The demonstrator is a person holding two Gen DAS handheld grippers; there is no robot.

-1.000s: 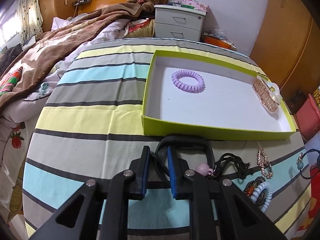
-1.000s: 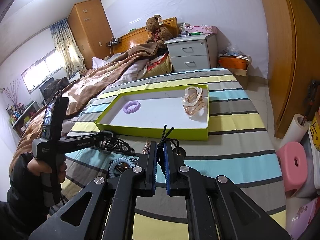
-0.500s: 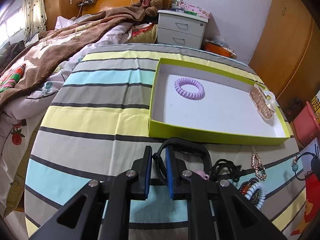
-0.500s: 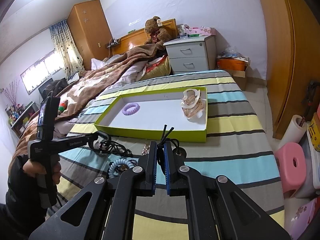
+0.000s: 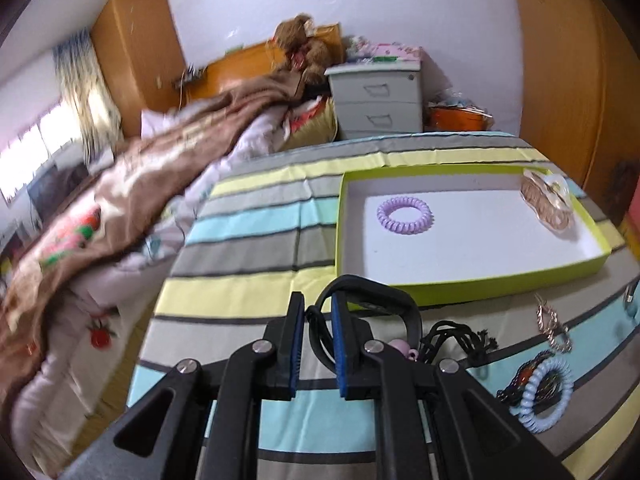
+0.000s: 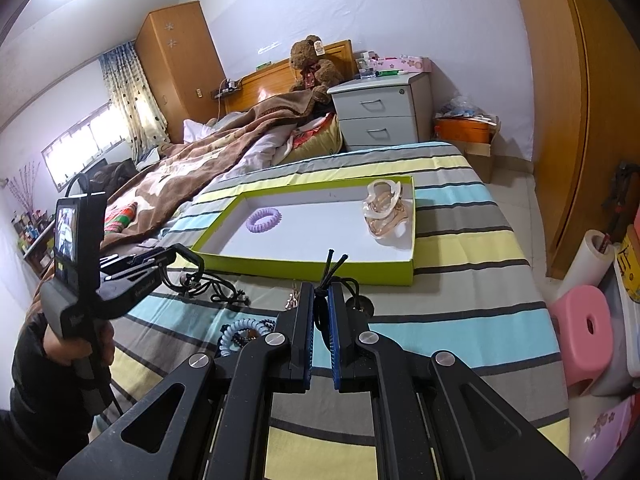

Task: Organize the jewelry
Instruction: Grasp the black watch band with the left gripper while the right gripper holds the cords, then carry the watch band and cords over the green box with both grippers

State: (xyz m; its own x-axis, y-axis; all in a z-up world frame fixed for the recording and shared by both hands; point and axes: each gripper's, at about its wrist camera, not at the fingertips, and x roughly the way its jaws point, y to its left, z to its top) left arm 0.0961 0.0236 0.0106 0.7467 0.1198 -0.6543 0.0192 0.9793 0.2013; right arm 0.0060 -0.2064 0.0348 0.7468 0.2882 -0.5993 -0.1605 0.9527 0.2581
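Note:
A green tray (image 5: 460, 288) (image 6: 304, 268) with a white floor lies on the striped cloth. In it are a purple spiral hair tie (image 5: 405, 215) (image 6: 263, 219) and pale hair clips (image 5: 546, 200) (image 6: 386, 210). My left gripper (image 5: 317, 312) is shut on a black headband (image 5: 384, 294) and holds it above the cloth, in front of the tray's near wall. My right gripper (image 6: 319, 300) is shut on a black cord (image 6: 334, 266) whose two ends stick up. It hangs near the tray's front right corner.
Loose pieces lie on the cloth in front of the tray: a black cord bundle (image 5: 456, 340), a gold chain (image 5: 554, 326), a blue spiral tie over beads (image 5: 546, 396) (image 6: 240, 330). A bed with a brown blanket (image 6: 192, 168) lies left, a nightstand (image 6: 380, 120) behind, a pink stool (image 6: 580, 336) right.
My left gripper has lifted and tilted upward with the headband in it, so more of the room shows. My right gripper has barely moved and still holds the cord.

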